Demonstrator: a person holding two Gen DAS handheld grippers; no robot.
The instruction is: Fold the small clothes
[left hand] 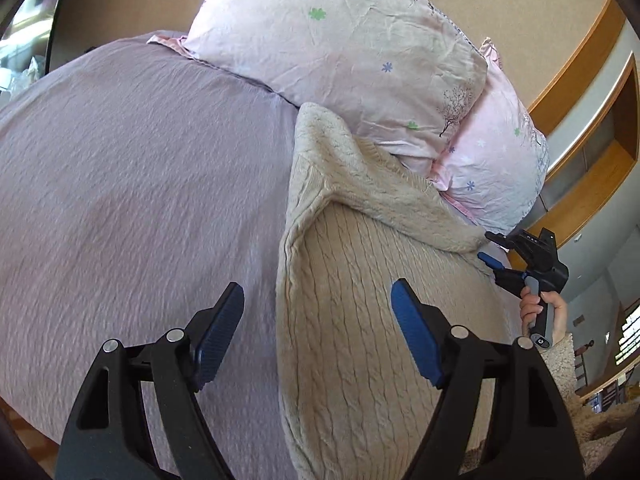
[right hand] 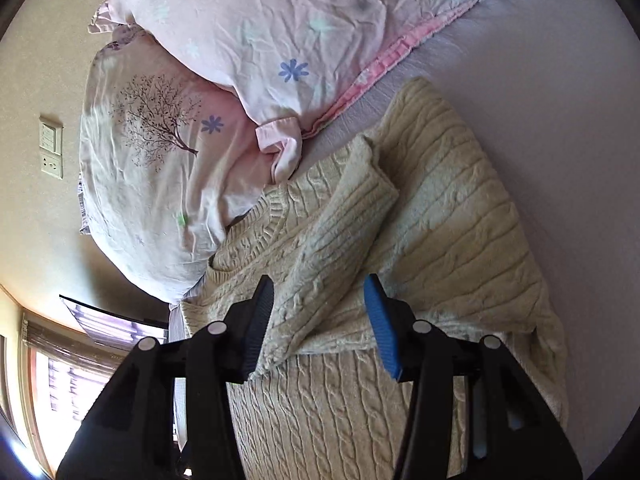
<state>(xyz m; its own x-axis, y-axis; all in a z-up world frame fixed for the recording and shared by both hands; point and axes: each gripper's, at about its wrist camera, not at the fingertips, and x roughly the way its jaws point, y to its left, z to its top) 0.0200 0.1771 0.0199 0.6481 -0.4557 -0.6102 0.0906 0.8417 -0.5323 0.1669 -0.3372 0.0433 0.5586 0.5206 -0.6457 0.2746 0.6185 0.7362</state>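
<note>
A cream cable-knit sweater (right hand: pixel 440 240) lies on the lilac bed sheet (left hand: pixel 140 180), with its neckline end close to two floral pillows (left hand: pixel 340 52) at the head of the bed.

**Completed, as far as can be judged**
- One sleeve (right hand: pixel 340 232) is folded inward. It lies diagonally across the body of the garment, cuff toward the pillows.
- In the left wrist view, the side edge of the sweater nearest the bare sheet appears turned over. It forms a raised ridge along the panel.

**Remaining, as far as can be judged**
- The body is not yet reduced to a compact rectangle. The lower part extends toward both cameras and out of frame.
- The far side shows loose, bunched fabric at its edge. The condition of the second sleeve cannot be determined.
- A final end-to-end fold appears outstanding. The task is estimated at early to middle stage.

**Gripper state**
- Left gripper (left hand: pixel 316 336): jaws wide apart, holding nothing. It hovers above the turned-over side edge, one finger over the sheet and one over the knit.
- Right gripper (right hand: pixel 320 328): jaws apart, not clamped. The fingers straddle the base of the folded sleeve. Contact with the fabric cannot be confirmed.
- In the left wrist view the right gripper appears at the far side of the sweater, held in the person's right hand (left hand: pixel 538 308).
</note>
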